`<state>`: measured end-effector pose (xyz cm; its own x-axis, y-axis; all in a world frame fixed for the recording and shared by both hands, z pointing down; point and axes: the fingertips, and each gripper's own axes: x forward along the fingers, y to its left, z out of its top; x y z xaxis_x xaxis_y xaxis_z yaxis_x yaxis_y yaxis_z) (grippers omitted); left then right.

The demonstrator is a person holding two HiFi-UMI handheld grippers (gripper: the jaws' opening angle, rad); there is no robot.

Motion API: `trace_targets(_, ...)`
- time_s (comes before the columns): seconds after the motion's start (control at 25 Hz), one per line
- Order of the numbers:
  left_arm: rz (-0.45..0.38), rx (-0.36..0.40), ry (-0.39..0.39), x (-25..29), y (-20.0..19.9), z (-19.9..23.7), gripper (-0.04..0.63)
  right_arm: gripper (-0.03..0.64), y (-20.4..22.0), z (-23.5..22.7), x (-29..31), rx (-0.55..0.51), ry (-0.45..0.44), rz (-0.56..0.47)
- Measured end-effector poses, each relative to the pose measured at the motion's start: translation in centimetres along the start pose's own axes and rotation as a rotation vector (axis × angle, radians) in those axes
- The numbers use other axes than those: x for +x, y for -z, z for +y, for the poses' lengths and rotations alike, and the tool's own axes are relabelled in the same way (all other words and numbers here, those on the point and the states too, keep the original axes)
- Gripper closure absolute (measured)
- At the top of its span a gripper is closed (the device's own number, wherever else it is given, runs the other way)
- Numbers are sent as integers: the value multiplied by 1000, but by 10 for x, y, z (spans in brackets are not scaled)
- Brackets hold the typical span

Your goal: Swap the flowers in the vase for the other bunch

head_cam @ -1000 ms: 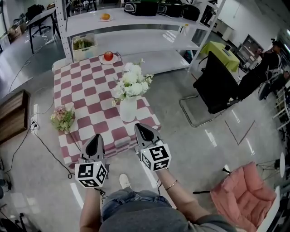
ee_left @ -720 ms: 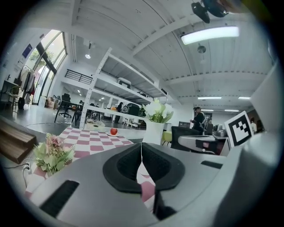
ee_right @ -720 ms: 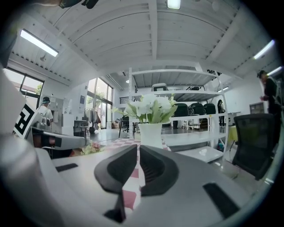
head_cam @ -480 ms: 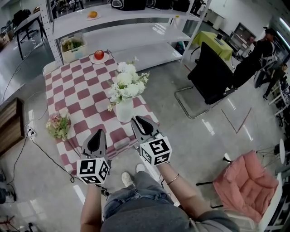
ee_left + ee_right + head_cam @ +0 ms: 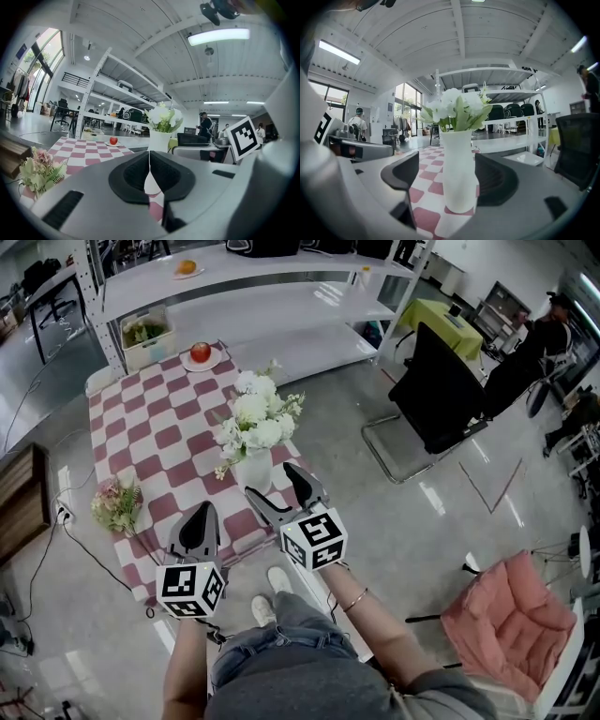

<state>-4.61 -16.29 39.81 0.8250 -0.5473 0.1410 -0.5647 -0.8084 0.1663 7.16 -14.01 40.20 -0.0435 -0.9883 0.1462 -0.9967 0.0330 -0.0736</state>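
A white vase [image 5: 254, 472] with white flowers [image 5: 249, 418] stands near the front edge of the red-and-white checked table [image 5: 164, 418]. The other bunch, pink with green leaves [image 5: 117, 505], lies at the table's front left corner. My right gripper [image 5: 279, 489] has just been opening its jaws and stands open right before the vase. In the right gripper view the vase [image 5: 459, 171] shows between the jaws, with neither pad touching it. My left gripper [image 5: 199, 521] is shut and empty over the front edge, between the two bunches. Its view shows the pink bunch [image 5: 40, 171] at the left.
A red apple on a plate [image 5: 200, 353] sits at the table's far end. A white shelf rack [image 5: 281, 296] and a basket of greens [image 5: 144, 332] stand behind. A black chair [image 5: 441, 399] is to the right, a pink chair [image 5: 506, 626] lower right. A cable [image 5: 89, 535] runs left of the table.
The right gripper's jaws have gone from shut to wide open. Both grippers have moved forward over the table's front edge, the right one up to the vase.
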Motion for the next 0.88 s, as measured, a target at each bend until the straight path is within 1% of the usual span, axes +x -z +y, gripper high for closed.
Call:
trace_targets(0.08,5,0,-3,4,0,0,577,248,-2,-7,8,-2,5,7)
trace_targets(0.2,13,-4,-11,12,1,3,577,245,-5,-15,21,-10,4,15)
trace_targets(0.52,29,-19,-38,32,4,9,577,245,-1,-24,54,-41,-41,49)
trace_targets(0.88,40,-31,-57,46,8,13,576,245,7,-24,73,-82,-112,74)
